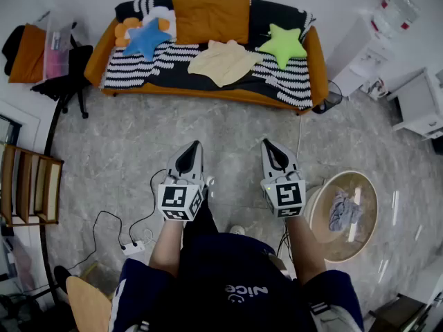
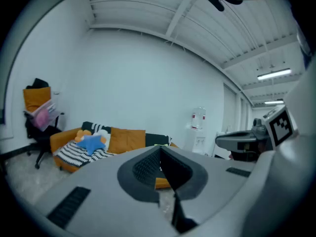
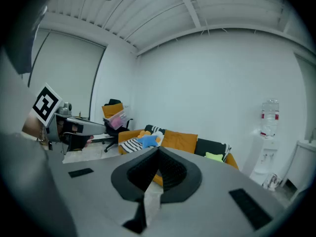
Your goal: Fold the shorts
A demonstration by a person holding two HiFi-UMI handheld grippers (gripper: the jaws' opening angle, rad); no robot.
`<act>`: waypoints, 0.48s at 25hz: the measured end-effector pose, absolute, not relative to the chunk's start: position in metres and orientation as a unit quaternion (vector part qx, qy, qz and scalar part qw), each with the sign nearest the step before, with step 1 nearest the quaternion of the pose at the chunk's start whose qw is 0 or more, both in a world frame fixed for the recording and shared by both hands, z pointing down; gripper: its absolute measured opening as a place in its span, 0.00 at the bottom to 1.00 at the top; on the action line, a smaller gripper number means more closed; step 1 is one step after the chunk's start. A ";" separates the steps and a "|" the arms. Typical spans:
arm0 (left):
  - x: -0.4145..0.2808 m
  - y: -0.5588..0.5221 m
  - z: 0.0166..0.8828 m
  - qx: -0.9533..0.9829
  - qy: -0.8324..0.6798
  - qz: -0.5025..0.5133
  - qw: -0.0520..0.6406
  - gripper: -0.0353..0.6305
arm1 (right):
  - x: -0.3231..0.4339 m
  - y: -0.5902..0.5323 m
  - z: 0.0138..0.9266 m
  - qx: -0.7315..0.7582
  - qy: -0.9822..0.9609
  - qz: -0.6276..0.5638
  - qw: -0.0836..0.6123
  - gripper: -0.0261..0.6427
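Observation:
The shorts [image 1: 225, 61], pale yellow and crumpled, lie on the seat of the orange sofa [image 1: 208, 92] at the far side of the room. My left gripper [image 1: 196, 146] and right gripper [image 1: 267, 144] are held side by side over the floor, well short of the sofa and pointing at it. Both are shut with nothing between the jaws. In the left gripper view the closed jaws of the left gripper [image 2: 160, 149] cover the middle of the sofa. The right gripper [image 3: 158, 149] does the same in the right gripper view. The shorts are hidden in both gripper views.
On the sofa lie a striped blanket [image 1: 138, 68], a blue star pillow [image 1: 147, 39], an orange cushion [image 1: 211, 18] and a green star pillow [image 1: 284, 43]. A round table [image 1: 367, 237] with a grey cloth [image 1: 342, 209] stands at my right. A power strip [image 1: 135, 247] with cables lies at the left, and an office chair [image 1: 66, 81] stands beyond.

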State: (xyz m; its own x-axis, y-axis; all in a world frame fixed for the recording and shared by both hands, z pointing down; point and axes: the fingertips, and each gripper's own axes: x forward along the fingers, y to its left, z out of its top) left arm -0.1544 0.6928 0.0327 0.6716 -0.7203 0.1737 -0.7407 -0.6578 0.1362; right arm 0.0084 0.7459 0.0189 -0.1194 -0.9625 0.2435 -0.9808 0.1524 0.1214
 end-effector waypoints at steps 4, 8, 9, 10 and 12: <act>-0.176 0.791 0.044 0.880 -0.442 0.054 0.166 0.06 | 0.007 0.838 0.023 0.642 -0.753 0.052 0.135 0.05; -0.182 0.862 0.047 0.879 -0.443 0.087 0.154 0.06 | 0.007 0.901 0.037 0.641 -0.753 0.072 0.134 0.05; -0.184 0.873 0.046 0.880 -0.441 0.090 0.151 0.06 | 0.006 0.913 0.040 0.643 -0.751 0.078 0.130 0.05; -0.186 0.881 0.044 0.881 -0.439 0.091 0.147 0.06 | 0.004 0.923 0.043 0.643 -0.750 0.082 0.129 0.05; -0.188 0.892 0.041 0.883 -0.439 0.092 0.142 0.06 | -0.002 0.940 0.048 0.640 -0.752 0.086 0.130 0.05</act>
